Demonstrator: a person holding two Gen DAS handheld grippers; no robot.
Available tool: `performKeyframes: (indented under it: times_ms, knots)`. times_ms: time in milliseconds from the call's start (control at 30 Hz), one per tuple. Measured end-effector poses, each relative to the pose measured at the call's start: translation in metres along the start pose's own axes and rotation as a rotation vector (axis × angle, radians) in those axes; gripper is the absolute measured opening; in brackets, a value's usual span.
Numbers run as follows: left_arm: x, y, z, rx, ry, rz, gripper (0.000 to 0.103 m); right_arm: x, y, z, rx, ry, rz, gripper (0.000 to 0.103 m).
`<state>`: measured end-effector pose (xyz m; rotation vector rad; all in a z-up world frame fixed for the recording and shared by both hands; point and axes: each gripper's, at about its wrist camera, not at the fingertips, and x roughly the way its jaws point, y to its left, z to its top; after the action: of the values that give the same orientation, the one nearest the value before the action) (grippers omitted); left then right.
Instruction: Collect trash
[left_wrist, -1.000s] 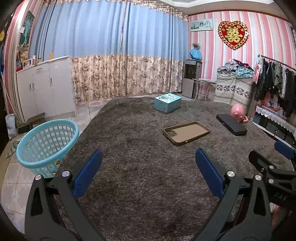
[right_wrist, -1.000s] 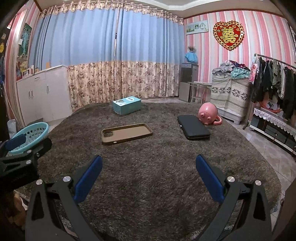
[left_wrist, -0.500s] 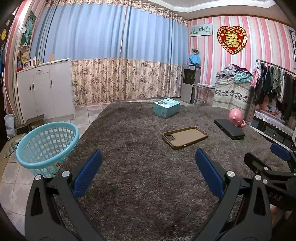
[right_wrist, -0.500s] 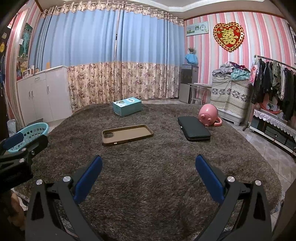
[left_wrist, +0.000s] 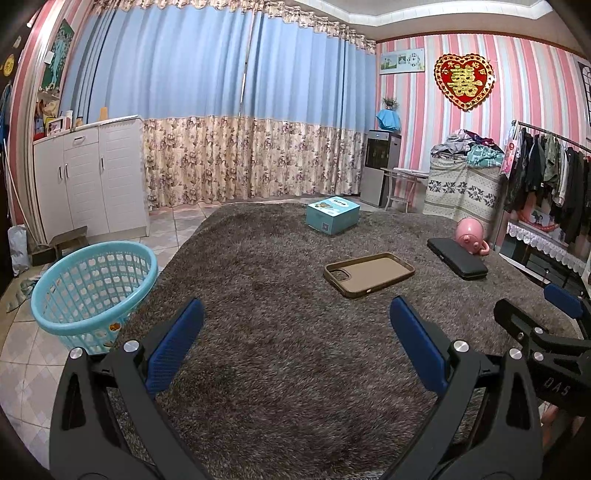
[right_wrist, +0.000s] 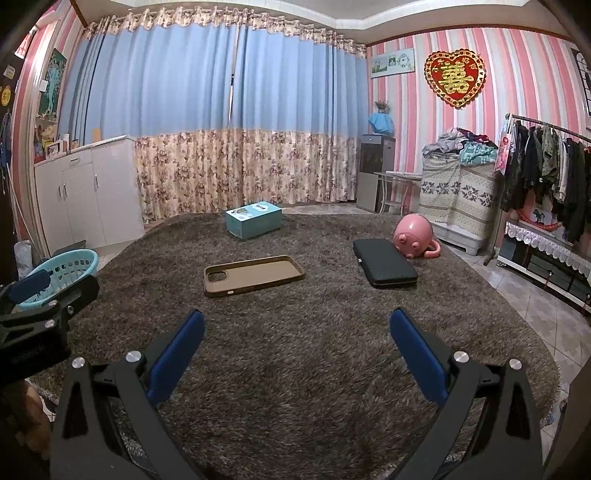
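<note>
shaggy rug (left_wrist: 280, 302): deep pile, rough, matt grey-brown, centre of frame.
laundry basket (left_wrist: 92, 291), lower left: perforated plastic, smooth, slight sheen.
phone case (right_wrist: 253, 275), centre: matt brown, smooth, rubbery look.
black case (right_wrist: 384, 262), right of centre: textured matt.
pink pig toy (right_wrist: 413, 234): glossy plastic.
teal box (left_wrist: 332, 215): printed cardboard.
left gripper (left_wrist: 295, 339): matt black plastic arms, blue ribbed pads, bright metal rivets.
curtains (right_wrist: 229, 147), upper centre: pleated cloth.

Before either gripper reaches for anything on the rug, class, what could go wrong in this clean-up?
1. The phone case lies flat in the shaggy rug; fingers may snag pile or slide over it.
2. The basket stands off the rug's left edge, so a carried item could drop short.
3. The left gripper and right gripper, both open, sit close and might collide.
</note>
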<state>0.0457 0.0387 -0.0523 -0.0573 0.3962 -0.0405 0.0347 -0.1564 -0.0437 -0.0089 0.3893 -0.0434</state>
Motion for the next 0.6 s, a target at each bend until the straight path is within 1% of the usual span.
performKeyframes:
  times_ms: [600]
  knots:
    - [-0.0002, -0.0002, 0.0, -0.002, 0.0, 0.0, 0.098, 0.0001, -0.0015, 0.0004, -0.007, -0.004, -0.003, 0.098]
